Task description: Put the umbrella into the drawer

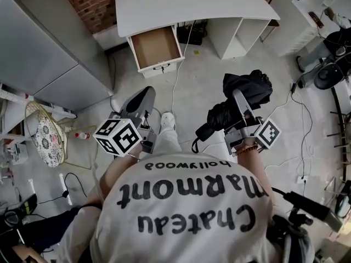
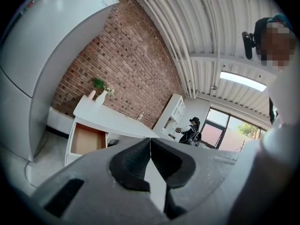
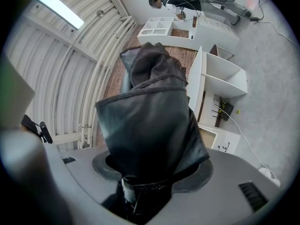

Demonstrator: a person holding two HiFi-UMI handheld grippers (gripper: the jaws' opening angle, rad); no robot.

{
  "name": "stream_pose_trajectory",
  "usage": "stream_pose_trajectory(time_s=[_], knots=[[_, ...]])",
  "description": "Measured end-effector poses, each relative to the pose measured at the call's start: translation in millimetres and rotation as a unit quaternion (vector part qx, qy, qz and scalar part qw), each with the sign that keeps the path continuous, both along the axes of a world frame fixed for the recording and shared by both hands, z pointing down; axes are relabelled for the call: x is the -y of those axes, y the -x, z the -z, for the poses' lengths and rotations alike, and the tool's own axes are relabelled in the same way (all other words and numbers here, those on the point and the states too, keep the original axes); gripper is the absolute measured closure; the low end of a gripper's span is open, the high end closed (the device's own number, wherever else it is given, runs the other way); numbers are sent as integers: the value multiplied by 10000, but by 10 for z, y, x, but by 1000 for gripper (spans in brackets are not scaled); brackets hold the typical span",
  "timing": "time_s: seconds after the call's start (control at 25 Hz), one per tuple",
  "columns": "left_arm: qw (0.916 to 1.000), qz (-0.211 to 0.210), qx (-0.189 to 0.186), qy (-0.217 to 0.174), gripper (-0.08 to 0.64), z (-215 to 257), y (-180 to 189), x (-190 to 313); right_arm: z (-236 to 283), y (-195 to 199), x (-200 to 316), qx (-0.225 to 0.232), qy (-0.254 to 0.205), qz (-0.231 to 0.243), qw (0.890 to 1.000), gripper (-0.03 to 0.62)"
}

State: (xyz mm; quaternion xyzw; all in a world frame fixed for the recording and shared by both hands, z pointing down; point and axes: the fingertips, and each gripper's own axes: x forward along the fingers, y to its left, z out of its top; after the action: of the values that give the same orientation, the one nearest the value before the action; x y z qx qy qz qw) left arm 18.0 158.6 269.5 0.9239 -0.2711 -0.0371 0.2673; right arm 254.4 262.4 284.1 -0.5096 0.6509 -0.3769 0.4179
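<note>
Head view, looking steeply down over the person's white printed shirt [image 1: 186, 212]. The right gripper [image 1: 236, 111] is clenched on a black folded umbrella [image 1: 248, 87]; in the right gripper view the umbrella's fabric [image 3: 150, 125] fills the gap between the two jaws, which press on it from both sides, and its bunched end rises past them. The umbrella's strap and handle end [image 1: 198, 138] hang on the person's side of the jaws. The umbrella is thus held in the air above the grey floor [image 1: 203, 81], in front of the white desk [image 1: 192, 4] and well apart from the drawer [image 1: 155, 48]. The drawer is pulled out of the desk's left part, its brown inside open to view. The left gripper [image 1: 140, 104] hangs over the floor on the person's left side; in the left gripper view [image 2: 150, 161] its dark pads meet along a thin line with nothing between them. That view also shows the open drawer [image 2: 86, 139] beneath the desktop [image 2: 108, 118], two vases with plants [image 2: 99, 92] against a brick wall [image 2: 131, 64], and a second person [image 2: 191, 130] far behind. A marker cube sits on each gripper, left [image 1: 118, 137] and right [image 1: 269, 133].
</note>
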Motion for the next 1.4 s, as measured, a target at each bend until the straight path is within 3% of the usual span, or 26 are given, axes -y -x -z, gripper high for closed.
stream_pose_trajectory(time_s=[0.6, 0.84, 1.28, 1.4], knots=[[9996, 169, 4, 210, 543, 193, -182, 2085, 366, -271, 2031, 168, -63, 0, 9998, 337], [9994, 308, -38, 153, 543, 151, -154, 2303, 389, -260, 2309, 129, -229, 158, 9995, 337], [9979, 293, 14, 575, 543, -98, -168, 3477, 213, -250, 3532, 307, 125, 187, 9993, 337], [9978, 298, 10, 599, 543, -112, -165, 3613, 207, -255, 3651, 285, 162, 179, 9993, 337]])
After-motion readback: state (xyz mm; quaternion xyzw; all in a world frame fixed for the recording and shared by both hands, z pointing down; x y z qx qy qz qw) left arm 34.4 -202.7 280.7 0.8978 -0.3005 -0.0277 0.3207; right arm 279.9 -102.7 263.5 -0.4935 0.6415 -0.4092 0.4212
